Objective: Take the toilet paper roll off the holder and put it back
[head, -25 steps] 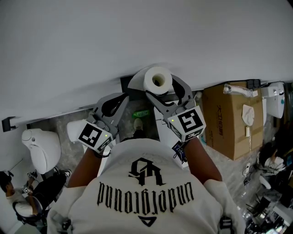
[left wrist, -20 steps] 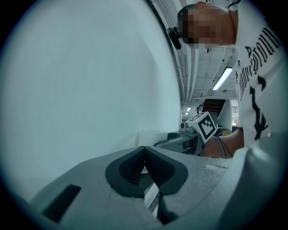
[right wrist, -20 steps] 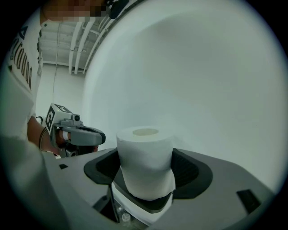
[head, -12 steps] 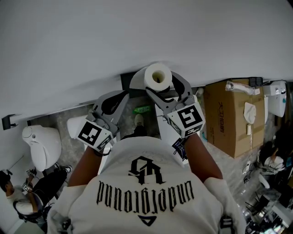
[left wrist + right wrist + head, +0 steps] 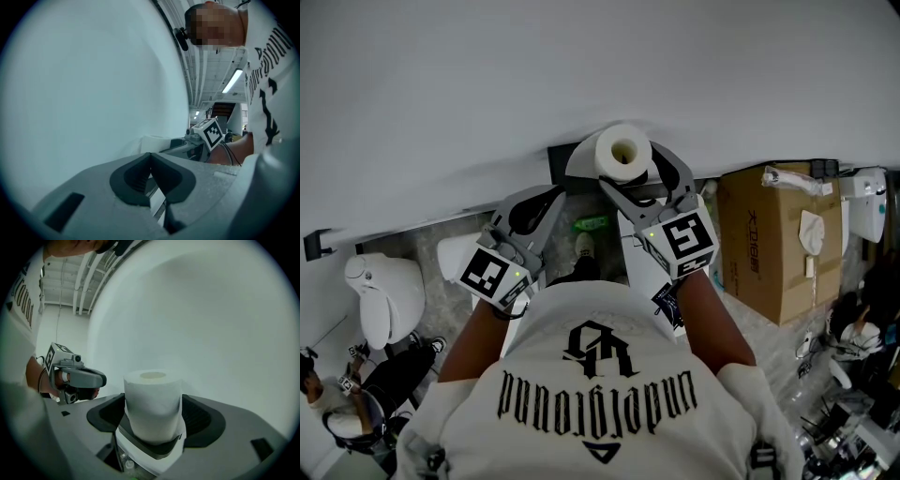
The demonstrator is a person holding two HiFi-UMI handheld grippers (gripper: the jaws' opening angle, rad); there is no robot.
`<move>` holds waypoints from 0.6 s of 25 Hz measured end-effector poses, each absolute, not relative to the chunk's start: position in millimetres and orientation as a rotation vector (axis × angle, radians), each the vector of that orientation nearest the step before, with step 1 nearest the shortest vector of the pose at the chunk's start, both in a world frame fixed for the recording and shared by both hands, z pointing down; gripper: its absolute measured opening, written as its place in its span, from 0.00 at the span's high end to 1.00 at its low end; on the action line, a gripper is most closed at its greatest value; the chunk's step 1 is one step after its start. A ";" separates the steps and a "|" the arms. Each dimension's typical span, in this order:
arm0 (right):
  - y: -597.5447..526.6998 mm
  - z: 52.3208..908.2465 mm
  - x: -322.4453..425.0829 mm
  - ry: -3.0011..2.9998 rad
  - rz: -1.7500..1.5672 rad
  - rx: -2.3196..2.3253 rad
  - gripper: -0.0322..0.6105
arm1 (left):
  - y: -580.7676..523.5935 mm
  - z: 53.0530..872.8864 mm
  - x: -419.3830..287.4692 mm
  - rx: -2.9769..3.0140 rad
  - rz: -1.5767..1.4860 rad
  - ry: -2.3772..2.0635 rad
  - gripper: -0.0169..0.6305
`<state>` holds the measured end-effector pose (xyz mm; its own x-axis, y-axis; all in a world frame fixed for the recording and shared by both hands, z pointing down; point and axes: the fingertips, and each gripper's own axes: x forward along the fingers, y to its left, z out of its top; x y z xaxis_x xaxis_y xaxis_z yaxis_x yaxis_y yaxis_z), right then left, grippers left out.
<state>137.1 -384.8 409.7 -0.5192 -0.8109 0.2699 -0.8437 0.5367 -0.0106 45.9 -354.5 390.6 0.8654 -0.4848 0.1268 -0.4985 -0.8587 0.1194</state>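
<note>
White roll (image 5: pixel 152 401) in right gripper (image 5: pixel 153 422)

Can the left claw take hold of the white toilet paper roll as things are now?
Probably not. The left claw is shut, and the right claw clamps the white toilet paper roll on both sides; only its top end looks free.
</note>
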 end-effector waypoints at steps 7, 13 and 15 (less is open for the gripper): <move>-367.4 399.0 149.5 -2.548 0.159 1.430 0.42 | -337.4 386.1 48.4 2.895 0.125 -0.787 0.95; -335.6 383.8 154.4 -2.578 0.117 1.434 0.43 | -309.7 374.0 54.2 2.925 0.112 -0.793 0.95; -321.9 377.2 157.4 -2.586 0.098 1.445 0.43 | -298.5 367.9 57.1 2.938 0.100 -0.795 0.95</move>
